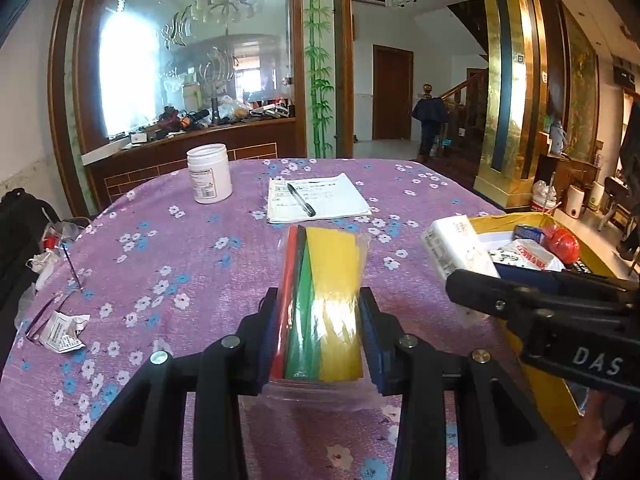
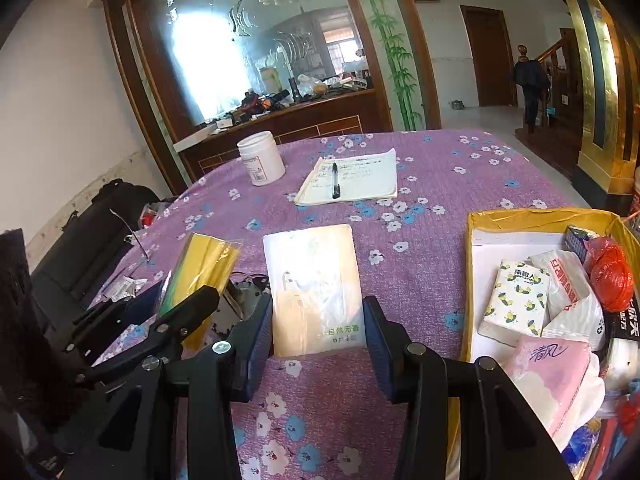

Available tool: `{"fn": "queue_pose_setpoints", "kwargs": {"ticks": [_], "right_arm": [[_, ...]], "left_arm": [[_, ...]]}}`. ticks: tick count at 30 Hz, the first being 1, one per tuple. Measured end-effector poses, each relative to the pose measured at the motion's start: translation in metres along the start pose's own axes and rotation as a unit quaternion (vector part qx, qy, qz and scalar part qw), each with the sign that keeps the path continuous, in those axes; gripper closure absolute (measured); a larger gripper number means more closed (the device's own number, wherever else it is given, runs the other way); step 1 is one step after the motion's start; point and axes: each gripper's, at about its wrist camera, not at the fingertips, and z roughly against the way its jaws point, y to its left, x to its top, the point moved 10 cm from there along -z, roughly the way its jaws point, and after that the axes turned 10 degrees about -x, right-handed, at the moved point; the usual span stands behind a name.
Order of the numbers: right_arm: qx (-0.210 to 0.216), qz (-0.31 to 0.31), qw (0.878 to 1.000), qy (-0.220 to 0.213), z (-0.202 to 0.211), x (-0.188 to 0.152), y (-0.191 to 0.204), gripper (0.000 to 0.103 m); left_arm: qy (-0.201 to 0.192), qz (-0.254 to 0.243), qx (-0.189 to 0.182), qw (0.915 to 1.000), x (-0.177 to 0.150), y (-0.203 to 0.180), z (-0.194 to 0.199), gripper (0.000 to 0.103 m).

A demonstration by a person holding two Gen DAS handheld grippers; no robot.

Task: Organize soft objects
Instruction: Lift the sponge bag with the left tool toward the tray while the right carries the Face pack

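My left gripper [image 1: 320,312] is shut on a clear bag of red, green and yellow sheets [image 1: 324,280], held above the purple flowered tablecloth [image 1: 160,248]. The same bag shows at the left of the right wrist view [image 2: 204,264]. My right gripper [image 2: 318,320] is shut on a flat white and beige tissue packet [image 2: 312,280], also held over the cloth. That packet shows at the right of the left wrist view [image 1: 456,252]. A yellow box [image 2: 520,216] to the right holds several tissue packs and a red bag [image 2: 610,280].
A white jar [image 1: 209,174] and a notepad with a pen [image 1: 316,198] lie at the far side of the table. Crumpled paper and a clear wrapper [image 1: 60,328] lie at the left edge. A black bag [image 2: 100,216] sits beyond that edge.
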Motion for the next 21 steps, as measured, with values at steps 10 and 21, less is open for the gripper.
{"fn": "queue_pose_setpoints", "kwargs": {"ticks": [10,21], "right_arm": [[-0.001,0.006,1.000,-0.006,0.0015,-0.0002,0.0022,0.055],[-0.002,0.007,1.000,-0.006,0.0014,-0.0002,0.0023,0.055]], "left_arm": [[-0.005,-0.003,0.029,0.9996,-0.0002,0.0091,-0.0001,0.067],[-0.007,-0.009,0.038,0.9992,-0.0006,0.0080,0.0011,0.067]]}}
